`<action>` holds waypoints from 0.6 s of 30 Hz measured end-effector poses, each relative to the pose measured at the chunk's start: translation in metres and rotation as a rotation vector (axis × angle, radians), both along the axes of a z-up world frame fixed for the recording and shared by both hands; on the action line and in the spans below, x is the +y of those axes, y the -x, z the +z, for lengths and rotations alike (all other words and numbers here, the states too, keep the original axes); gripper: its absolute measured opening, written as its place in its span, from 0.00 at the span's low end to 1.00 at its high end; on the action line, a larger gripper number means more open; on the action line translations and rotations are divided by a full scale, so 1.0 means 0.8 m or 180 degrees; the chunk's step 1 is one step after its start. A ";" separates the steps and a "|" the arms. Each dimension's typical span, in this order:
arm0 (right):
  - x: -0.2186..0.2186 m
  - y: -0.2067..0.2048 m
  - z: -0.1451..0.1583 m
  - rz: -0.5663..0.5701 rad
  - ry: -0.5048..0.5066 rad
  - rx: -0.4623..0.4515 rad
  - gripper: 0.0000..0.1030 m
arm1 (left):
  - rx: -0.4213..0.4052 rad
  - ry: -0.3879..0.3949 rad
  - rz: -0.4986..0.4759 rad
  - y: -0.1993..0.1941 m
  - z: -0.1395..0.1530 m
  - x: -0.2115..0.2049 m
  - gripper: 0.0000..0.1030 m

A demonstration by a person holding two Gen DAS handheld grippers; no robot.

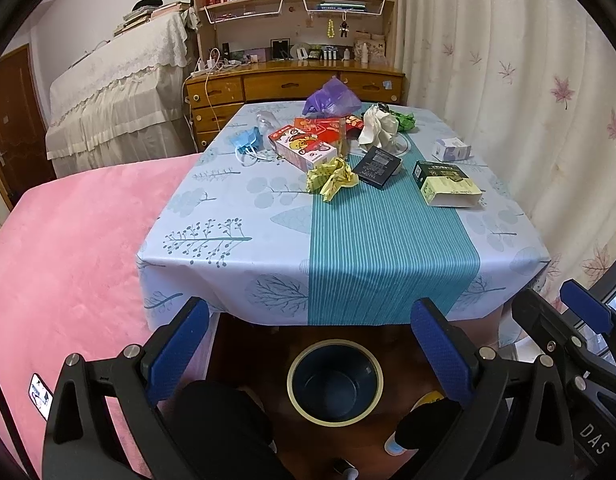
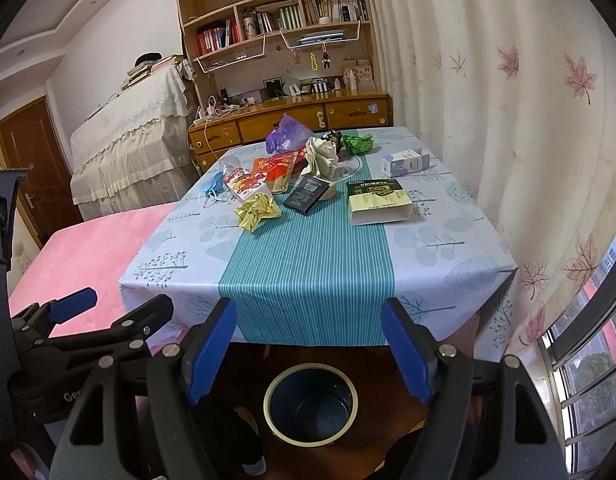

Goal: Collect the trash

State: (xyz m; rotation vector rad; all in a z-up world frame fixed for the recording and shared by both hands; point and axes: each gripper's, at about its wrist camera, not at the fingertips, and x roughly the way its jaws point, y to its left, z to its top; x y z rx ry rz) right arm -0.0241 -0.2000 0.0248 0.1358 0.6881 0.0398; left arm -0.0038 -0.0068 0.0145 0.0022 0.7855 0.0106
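Trash lies on the far half of the table (image 1: pixel 236 240): a crumpled yellow wrapper (image 1: pixel 333 178) (image 2: pixel 258 210), a black box (image 1: pixel 376 167) (image 2: pixel 306 196), a green and yellow carton (image 1: pixel 445 184) (image 2: pixel 377 200), a red snack box (image 1: pixel 302 146), a blue face mask (image 1: pixel 246 142), white crumpled paper (image 1: pixel 377 126), a purple bag (image 1: pixel 331 98) and a small white box (image 1: pixel 451 149). A dark blue bin (image 1: pixel 335 382) (image 2: pixel 309 404) stands on the floor at the table's near edge. My left gripper (image 1: pixel 308 344) and right gripper (image 2: pixel 308 354) are both open and empty, held above the bin.
A pink bed (image 1: pixel 68 264) lies to the left of the table. A leaf-patterned curtain (image 1: pixel 507 80) hangs on the right. A wooden desk with bookshelves (image 1: pixel 296 80) stands behind the table, with a cloth-covered piano (image 1: pixel 116 96) to its left.
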 end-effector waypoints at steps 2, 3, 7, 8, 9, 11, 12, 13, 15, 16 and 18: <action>0.000 0.000 0.000 -0.0001 0.0005 0.0002 0.73 | 0.0001 -0.0004 0.0001 0.000 0.001 0.000 0.97; 0.000 0.000 0.000 -0.0002 0.0004 0.0003 0.73 | 0.0003 -0.0006 0.0002 0.000 0.001 0.000 0.97; 0.001 0.001 -0.001 -0.0001 0.0001 0.0002 0.73 | 0.0014 -0.0015 0.0005 -0.001 0.004 -0.001 0.97; 0.001 0.001 -0.002 -0.0001 0.0005 0.0000 0.73 | 0.0015 -0.0016 0.0005 -0.001 0.005 -0.001 0.97; 0.001 0.001 -0.001 -0.0001 0.0005 0.0000 0.73 | 0.0016 -0.0015 0.0004 -0.001 0.005 -0.001 0.97; 0.001 0.001 -0.002 -0.0001 0.0003 -0.0002 0.73 | 0.0018 -0.0017 0.0008 -0.002 0.007 -0.001 0.97; 0.001 0.001 -0.002 -0.0001 -0.0001 0.0006 0.73 | 0.0021 -0.0019 0.0010 -0.002 0.008 -0.001 0.97; 0.001 0.001 -0.002 -0.0002 -0.0001 0.0006 0.73 | 0.0009 -0.0004 0.0002 0.002 0.004 0.002 0.97; 0.001 0.002 -0.002 -0.0002 -0.0005 0.0006 0.73 | -0.0002 0.0001 -0.0004 0.002 -0.001 0.001 0.97; 0.001 0.001 -0.003 -0.0003 -0.0002 0.0004 0.73 | -0.0003 0.0000 -0.0004 0.001 -0.001 0.001 0.97; 0.001 0.001 -0.003 -0.0003 -0.0004 0.0004 0.73 | -0.0006 -0.0002 -0.0005 0.002 0.000 0.002 0.97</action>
